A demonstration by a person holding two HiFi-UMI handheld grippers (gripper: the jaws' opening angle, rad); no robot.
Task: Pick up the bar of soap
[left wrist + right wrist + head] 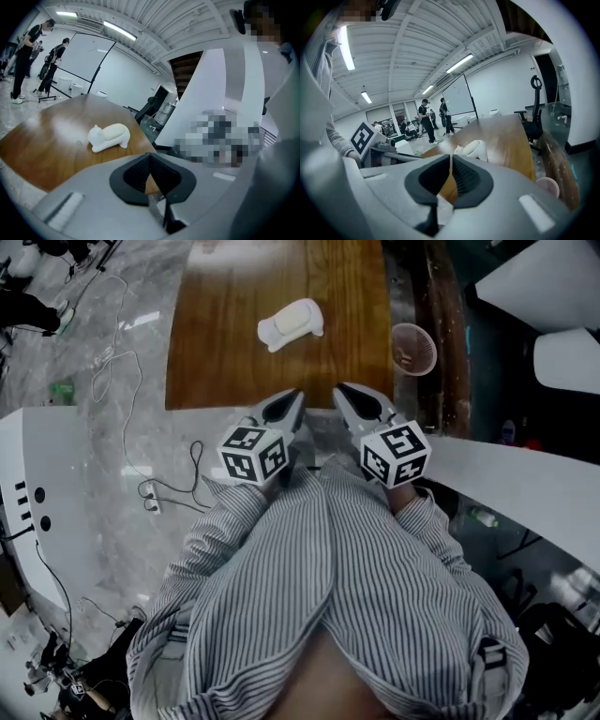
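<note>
The bar of soap [291, 322] is white and shaped like a lying cat. It rests on the brown wooden table [225, 352], toward the far side. The left gripper view shows the soap [110, 137] ahead and to the left; in the right gripper view the soap [472, 149] lies just beyond the jaws. My left gripper [295, 395] and right gripper [339, 390] hover side by side at the table's near edge, well short of the soap. Both are shut with nothing between the pads, as the left gripper [150, 156] and right gripper [451, 157] show in their own views.
A pink mesh cup [412, 348] stands by the table's right edge. Cables and a power strip [150, 495] lie on the grey floor at the left, beside a white desk [37, 512]. People [23, 61] stand far off. An office chair [529, 117] stands past the table.
</note>
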